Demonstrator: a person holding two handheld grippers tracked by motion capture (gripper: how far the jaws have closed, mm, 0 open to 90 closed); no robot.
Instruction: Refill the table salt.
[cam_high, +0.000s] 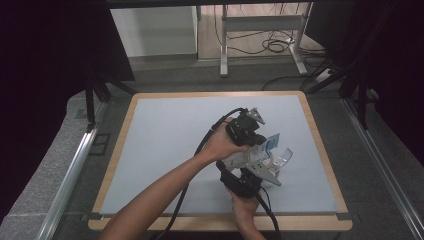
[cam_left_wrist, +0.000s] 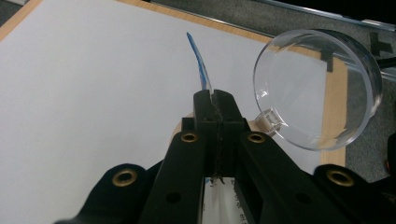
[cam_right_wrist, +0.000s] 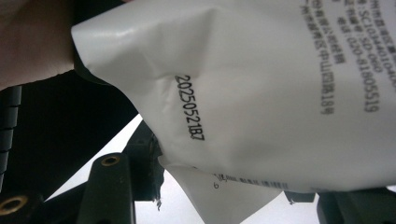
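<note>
Toward the right edge of the table (cam_high: 150, 130), nearer its front edge than its back, your two hands meet over a white packet (cam_right_wrist: 280, 88). Your left gripper (cam_left_wrist: 215, 100) reaches in from the left, jaws clenched on the packet's blue-printed edge (cam_left_wrist: 200, 65). Your right gripper (cam_high: 250, 172) rises from the front edge with the packet between its part-open jaws; whether they press on it you cannot tell. A clear round lid (cam_left_wrist: 317, 88) hangs just beside the left gripper's jaws, over the table's wooden rim. The left half and the back of the table lie bare. The packet blocks the right gripper view.
</note>
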